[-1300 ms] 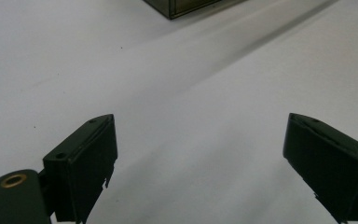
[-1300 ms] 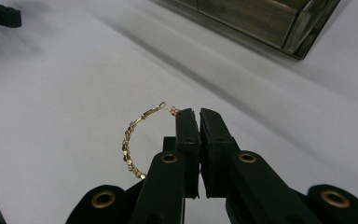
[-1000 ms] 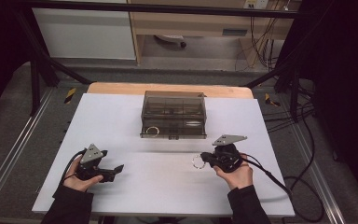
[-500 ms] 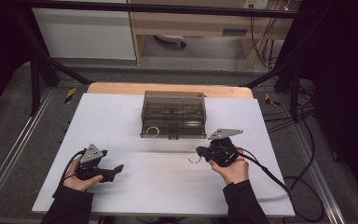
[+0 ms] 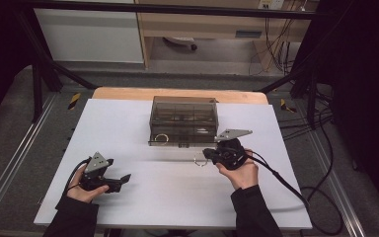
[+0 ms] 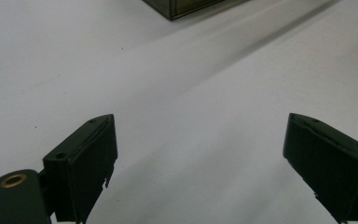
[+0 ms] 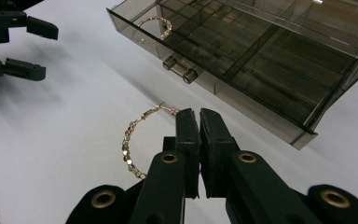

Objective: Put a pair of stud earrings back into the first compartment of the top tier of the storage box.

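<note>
Hands come in from the near edge of the white surface (image 5: pixel 143 207), one on each tool. Over on the left, the left tool (image 5: pixel 121 180) sits low just above the sheet near the front corner, held in the person's left hand (image 5: pixel 81 190), its cable looping back toward the sleeve. In the left gripper view its two black jaws stand wide apart with bare white sheet between them, and a corner of the smoky box shows at the top edge.

Further along, at the middle of the surface toward the back, stands the smoke-tinted plastic organizer box (image 5: pixel 183 118), its drawer (image 7: pixel 242 60) pulled out toward the person. A gold hoop (image 5: pixel 161 138) lies in the drawer's front left compartment; the other compartments are hard to make out through the tinted plastic.

Just in front of the drawer and to its right hangs a second hoop, the gold beaded ring (image 7: pixel 137 140), close above the sheet. The right tool (image 7: pixel 199 116) has its jaws pressed together on the top of that ring, near the clasp end, with the loop drooping out to one side. The right hand (image 5: pixel 242 173) holds this tool just off the box's front right corner, its cable trailing off to the right across the surface.
</note>
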Tool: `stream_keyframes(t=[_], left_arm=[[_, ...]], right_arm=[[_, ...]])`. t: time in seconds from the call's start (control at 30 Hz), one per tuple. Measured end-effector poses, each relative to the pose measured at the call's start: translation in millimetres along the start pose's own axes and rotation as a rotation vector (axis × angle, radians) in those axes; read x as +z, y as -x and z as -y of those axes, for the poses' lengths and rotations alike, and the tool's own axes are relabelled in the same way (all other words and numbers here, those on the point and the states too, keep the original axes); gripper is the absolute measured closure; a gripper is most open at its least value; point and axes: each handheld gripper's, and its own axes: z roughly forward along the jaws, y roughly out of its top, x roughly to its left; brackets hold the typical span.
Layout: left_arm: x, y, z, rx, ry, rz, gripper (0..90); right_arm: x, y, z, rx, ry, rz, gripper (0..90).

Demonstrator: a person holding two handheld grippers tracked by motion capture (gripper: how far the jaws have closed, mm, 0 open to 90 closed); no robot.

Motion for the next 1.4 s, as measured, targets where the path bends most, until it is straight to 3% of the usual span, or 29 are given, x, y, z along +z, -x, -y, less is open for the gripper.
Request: stream_keyframes(t=[0.63, 1.4], left_arm=[[-0.1, 0.0, 0.0, 0.000, 0.001, 0.001, 9.8], [0.1, -0.1, 0.3, 0.000, -0.002, 0.003, 9.8]], right_arm=[[10.6, -9.6, -25.2, -0.020, 0.021, 0.002, 86.9], [29.0, -17.1, -54.4, -0.011, 0.048, 0.014, 86.9]])
